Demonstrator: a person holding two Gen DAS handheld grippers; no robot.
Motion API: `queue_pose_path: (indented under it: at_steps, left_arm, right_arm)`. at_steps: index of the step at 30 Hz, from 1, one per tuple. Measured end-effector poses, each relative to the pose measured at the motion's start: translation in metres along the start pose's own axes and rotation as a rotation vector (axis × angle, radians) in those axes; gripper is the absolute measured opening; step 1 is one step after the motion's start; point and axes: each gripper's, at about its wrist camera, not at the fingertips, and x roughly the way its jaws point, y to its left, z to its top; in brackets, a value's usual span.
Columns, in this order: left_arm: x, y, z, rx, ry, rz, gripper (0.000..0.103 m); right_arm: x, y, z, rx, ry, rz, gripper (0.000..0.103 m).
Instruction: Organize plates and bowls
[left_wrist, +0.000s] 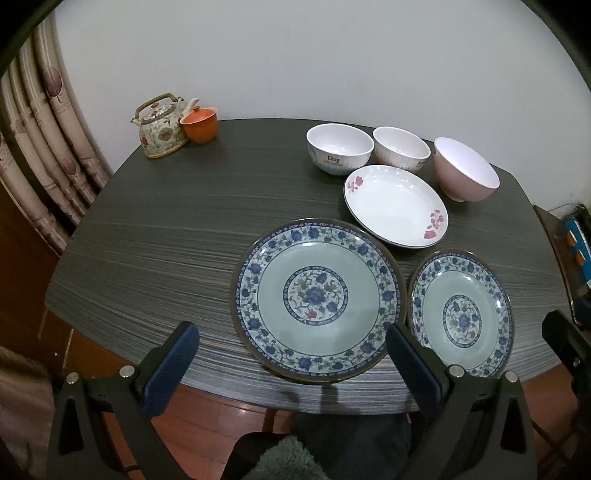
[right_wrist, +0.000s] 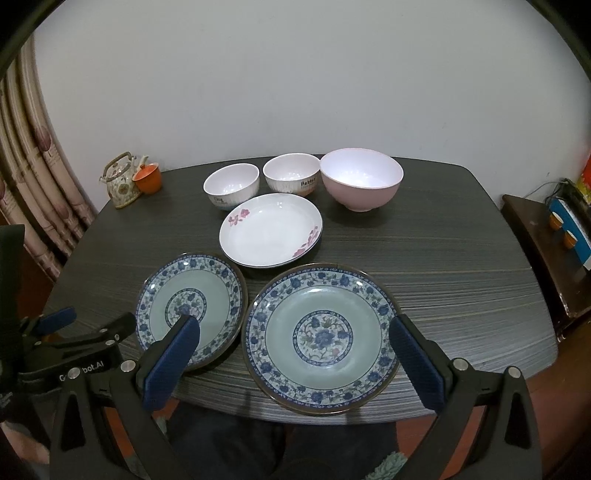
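Two blue-flowered plates lie side by side at the table's near edge: the left plate (left_wrist: 317, 306) (right_wrist: 190, 310) and the right plate (left_wrist: 461, 317) (right_wrist: 321, 336). Behind them sits a white plate with pink flowers (left_wrist: 395, 205) (right_wrist: 271, 234). Along the back stand a white bowl marked "Dog" (left_wrist: 340, 147) (right_wrist: 231, 186), a second white bowl (left_wrist: 400, 147) (right_wrist: 291, 177) and a larger pink bowl (left_wrist: 465, 170) (right_wrist: 360, 179). My left gripper (left_wrist: 293, 365) (right_wrist: 88, 325) hovers open before the left plate. My right gripper (right_wrist: 294, 362) is open over the right plate's near rim, holding nothing.
A flowered teapot (left_wrist: 160, 127) (right_wrist: 120, 181) and an orange lidded cup (left_wrist: 199, 123) (right_wrist: 147, 177) stand at the dark table's (left_wrist: 166, 236) back left corner. Curtains hang at the left. A low cabinet (right_wrist: 535, 251) stands to the right. A person's legs are under the near edge.
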Motion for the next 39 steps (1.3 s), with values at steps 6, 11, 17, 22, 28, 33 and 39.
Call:
queue_pose_path:
  at_steps: [6,11,17,22,28,33,39]
  left_arm:
    - [0.009,0.004,0.001,-0.035,0.019,-0.051,0.103]
    - [0.017,0.011,0.001,-0.065,0.035,-0.080,0.103]
    - [0.035,0.031,0.005,-0.140,0.081,-0.153,0.103]
    - [0.046,0.053,0.009,-0.226,0.112,-0.218,0.103]
    - [0.062,0.079,0.012,-0.308,0.143,-0.279,0.089]
    - [0.076,0.099,0.010,-0.385,0.199,-0.299,0.079]
    - [0.090,0.114,0.009,-0.441,0.212,-0.334,0.070]
  right_arm:
    - [0.002,-0.001,-0.001,-0.002,0.005,0.033,0.099]
    - [0.009,-0.006,-0.001,0.021,0.030,0.076,0.096]
    - [0.021,-0.010,0.001,0.023,0.038,0.112,0.087]
    - [0.041,-0.012,0.006,0.026,0.078,0.228,0.075]
    - [0.066,-0.014,0.015,0.057,0.128,0.325,0.073]
    - [0.091,-0.009,0.023,0.067,0.196,0.387,0.062]
    - [0.116,0.007,0.035,0.014,0.249,0.422,0.056]
